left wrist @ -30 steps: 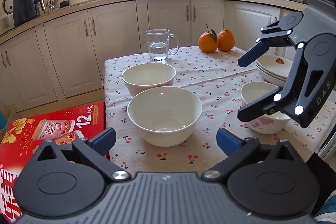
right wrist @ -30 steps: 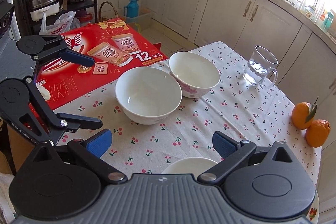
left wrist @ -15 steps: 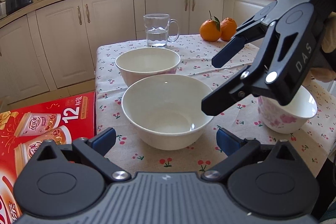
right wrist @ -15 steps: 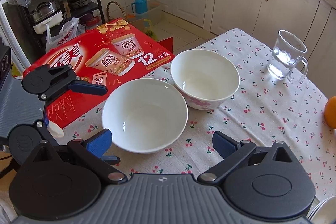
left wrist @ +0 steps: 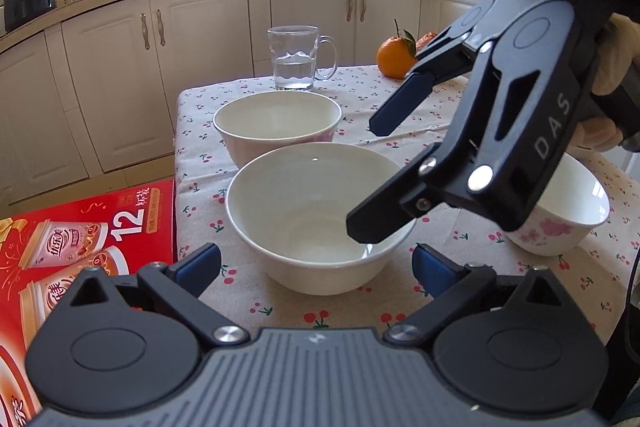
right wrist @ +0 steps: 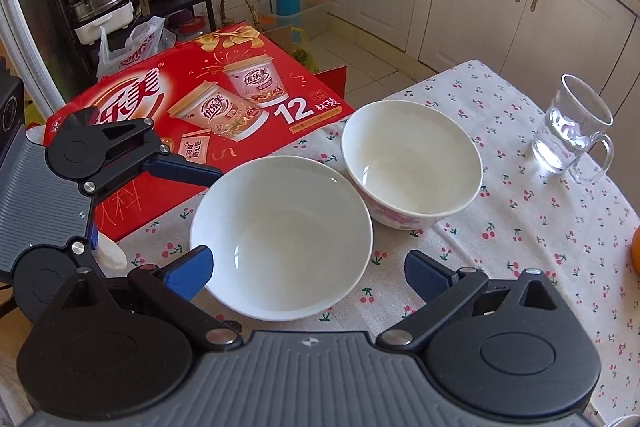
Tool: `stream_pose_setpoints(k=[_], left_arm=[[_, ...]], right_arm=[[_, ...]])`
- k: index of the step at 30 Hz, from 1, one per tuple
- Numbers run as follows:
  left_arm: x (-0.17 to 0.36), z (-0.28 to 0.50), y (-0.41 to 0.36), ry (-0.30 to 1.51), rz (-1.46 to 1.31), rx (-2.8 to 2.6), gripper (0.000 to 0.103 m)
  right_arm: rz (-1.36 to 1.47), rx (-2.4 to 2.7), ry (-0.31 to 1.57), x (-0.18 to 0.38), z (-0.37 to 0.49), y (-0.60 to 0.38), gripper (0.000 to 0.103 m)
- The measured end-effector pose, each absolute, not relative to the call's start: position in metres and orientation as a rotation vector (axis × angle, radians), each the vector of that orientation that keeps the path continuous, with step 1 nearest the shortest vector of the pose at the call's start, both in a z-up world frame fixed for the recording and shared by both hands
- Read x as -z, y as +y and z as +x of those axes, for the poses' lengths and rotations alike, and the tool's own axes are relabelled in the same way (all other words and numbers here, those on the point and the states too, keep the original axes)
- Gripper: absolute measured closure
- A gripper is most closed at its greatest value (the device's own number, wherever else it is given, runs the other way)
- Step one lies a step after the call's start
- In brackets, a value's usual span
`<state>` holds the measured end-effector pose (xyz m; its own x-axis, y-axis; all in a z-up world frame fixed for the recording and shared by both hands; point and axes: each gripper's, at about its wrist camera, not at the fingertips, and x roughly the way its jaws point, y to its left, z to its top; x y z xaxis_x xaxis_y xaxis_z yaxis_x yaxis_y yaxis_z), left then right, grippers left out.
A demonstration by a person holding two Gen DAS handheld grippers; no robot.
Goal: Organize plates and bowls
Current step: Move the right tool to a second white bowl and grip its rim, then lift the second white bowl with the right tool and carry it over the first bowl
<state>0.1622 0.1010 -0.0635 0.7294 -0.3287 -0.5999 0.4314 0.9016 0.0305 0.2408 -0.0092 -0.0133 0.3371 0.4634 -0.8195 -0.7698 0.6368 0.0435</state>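
A plain white bowl (left wrist: 316, 219) (right wrist: 280, 235) sits near the table's front-left corner. A white bowl with pink flowers (left wrist: 278, 125) (right wrist: 412, 159) stands just behind it. A third flowered bowl (left wrist: 568, 215) sits to the right, partly hidden by my right gripper. My right gripper (left wrist: 368, 179) is open, one finger above the plain bowl's inside, the other above it; in its own view (right wrist: 308, 271) the fingers straddle the bowl's near rim. My left gripper (left wrist: 316, 263) (right wrist: 200, 187) is open, close to the same bowl's left side.
A glass mug of water (left wrist: 298, 57) (right wrist: 572, 129) and two oranges (left wrist: 396, 57) stand further back on the cherry-print tablecloth (left wrist: 400, 311). A red drinks carton (left wrist: 80, 239) (right wrist: 192, 115) lies beside the table's left edge. Cabinets and a cluttered shelf surround the table.
My right gripper has moved left from the third bowl to over the plain bowl. My left gripper has come closer to that bowl. Both stayed open.
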Motion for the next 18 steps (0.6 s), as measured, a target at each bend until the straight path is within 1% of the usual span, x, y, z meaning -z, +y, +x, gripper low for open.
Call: stream_pose_setpoints(k=[6, 7, 8, 10, 11, 13, 18], left_arm=[[0.063, 0.163, 0.099, 0.623, 0.171, 0.430, 0.005], [0.063, 0.164, 0.099, 0.622, 0.171, 0.432, 0.005], [0.063, 0.164, 0.099, 0.621, 0.169, 0.437, 0.006], [0.062, 0.164, 0.099, 0.621, 0.165, 0.440, 0.011], [0.062, 0.165, 0.099, 0.624, 0.164, 0.444, 0.013], [0.063, 0.166, 0.099, 0.628, 0.162, 0.442, 0.017], [0.063, 0.167, 0.100, 0.629, 0.163, 0.443, 0.017]], right_arm=[[-0.325, -0.859, 0.944, 0.016, 0.257, -0.007, 0.001], [-0.317, -0.862, 0.951, 0.017, 0.260, -0.007, 0.005], [-0.313, -0.861, 0.957, 0.018, 0.262, -0.007, 0.010], [-0.304, -0.859, 0.972, 0.021, 0.266, -0.007, 0.018], [-0.299, -0.858, 0.978, 0.023, 0.267, -0.007, 0.019], [-0.291, -0.860, 0.983, 0.025, 0.269, -0.008, 0.021], [-0.281, -0.873, 0.987, 0.026, 0.269, -0.008, 0.023]])
